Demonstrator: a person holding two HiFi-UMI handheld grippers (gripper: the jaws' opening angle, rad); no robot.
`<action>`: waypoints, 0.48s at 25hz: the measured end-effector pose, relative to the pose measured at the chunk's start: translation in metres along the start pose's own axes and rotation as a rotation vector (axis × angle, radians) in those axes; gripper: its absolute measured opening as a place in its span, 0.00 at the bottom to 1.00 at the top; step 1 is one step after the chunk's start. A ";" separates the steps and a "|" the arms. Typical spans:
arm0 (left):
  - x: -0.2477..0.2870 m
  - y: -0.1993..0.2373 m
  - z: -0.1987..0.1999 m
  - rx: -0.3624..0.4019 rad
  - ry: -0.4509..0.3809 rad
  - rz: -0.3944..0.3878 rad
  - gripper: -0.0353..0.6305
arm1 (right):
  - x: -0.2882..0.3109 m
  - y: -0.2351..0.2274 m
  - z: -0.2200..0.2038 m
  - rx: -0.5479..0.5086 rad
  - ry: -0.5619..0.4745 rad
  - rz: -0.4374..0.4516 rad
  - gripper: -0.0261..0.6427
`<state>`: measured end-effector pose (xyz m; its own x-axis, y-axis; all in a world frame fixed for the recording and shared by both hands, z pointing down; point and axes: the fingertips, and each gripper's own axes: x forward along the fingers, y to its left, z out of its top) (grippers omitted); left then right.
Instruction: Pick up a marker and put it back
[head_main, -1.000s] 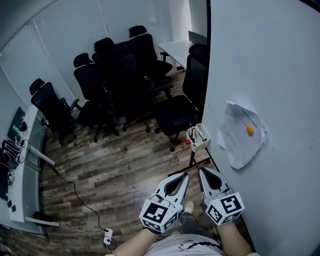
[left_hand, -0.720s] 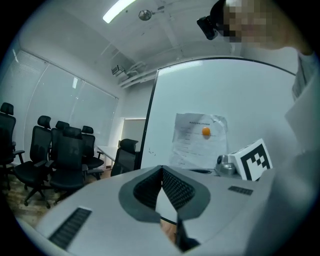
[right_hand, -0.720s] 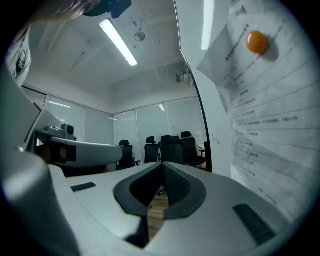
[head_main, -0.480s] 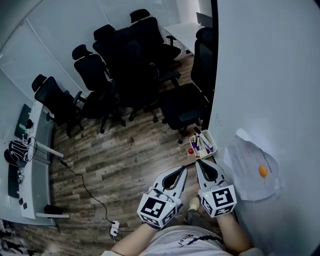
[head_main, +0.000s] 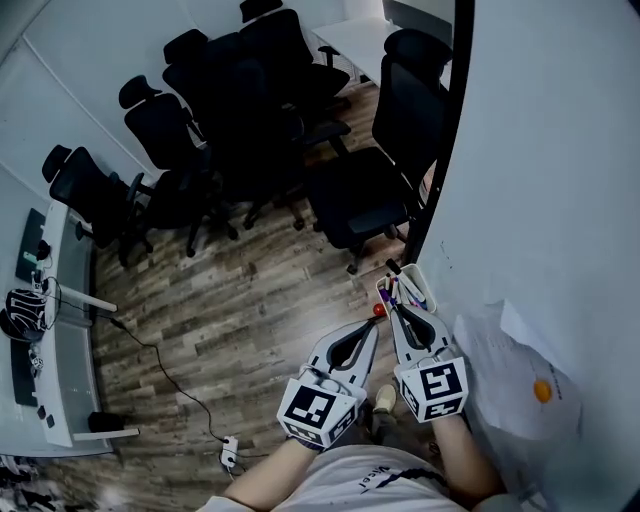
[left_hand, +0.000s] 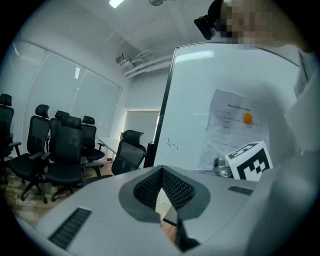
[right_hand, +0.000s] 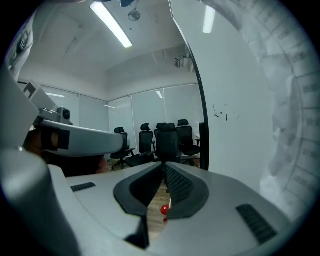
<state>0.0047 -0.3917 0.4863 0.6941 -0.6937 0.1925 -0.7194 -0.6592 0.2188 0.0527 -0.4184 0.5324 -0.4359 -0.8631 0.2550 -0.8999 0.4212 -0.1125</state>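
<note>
A small white tray (head_main: 415, 283) hangs at the whiteboard's lower left edge with several markers (head_main: 399, 293) standing in it. A red round knob (head_main: 379, 311) sits just beside the tray and also shows low between the jaws in the right gripper view (right_hand: 164, 209). My right gripper (head_main: 397, 308) is shut and empty, its tip just short of the tray. My left gripper (head_main: 372, 322) is beside it, also shut with nothing held. Both sets of jaws meet at their tips in the gripper views (left_hand: 162, 169) (right_hand: 164, 164).
The whiteboard (head_main: 560, 180) fills the right side, with a crumpled paper sheet (head_main: 505, 365) pinned by an orange magnet (head_main: 542, 391). Several black office chairs (head_main: 250, 130) stand on the wood floor behind. A desk (head_main: 50, 330) runs along the left, and a cable with a power strip (head_main: 228, 455) lies on the floor.
The head view has swung, so the tray and paper now sit lower and nearer. Both grippers have come closer to the tray, the right tip almost at it. Both stayed shut.
</note>
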 end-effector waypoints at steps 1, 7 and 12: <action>0.003 0.005 -0.001 -0.004 0.002 -0.006 0.07 | 0.007 -0.003 -0.001 -0.006 0.009 -0.011 0.06; 0.021 0.038 -0.006 -0.034 0.017 -0.048 0.07 | 0.046 -0.018 -0.008 -0.092 0.087 -0.107 0.07; 0.036 0.065 -0.014 -0.062 0.039 -0.072 0.07 | 0.072 -0.028 -0.018 -0.166 0.154 -0.191 0.14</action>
<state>-0.0170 -0.4557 0.5206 0.7452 -0.6325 0.2111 -0.6656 -0.6867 0.2922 0.0468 -0.4875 0.5708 -0.2403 -0.8840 0.4010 -0.9460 0.3059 0.1074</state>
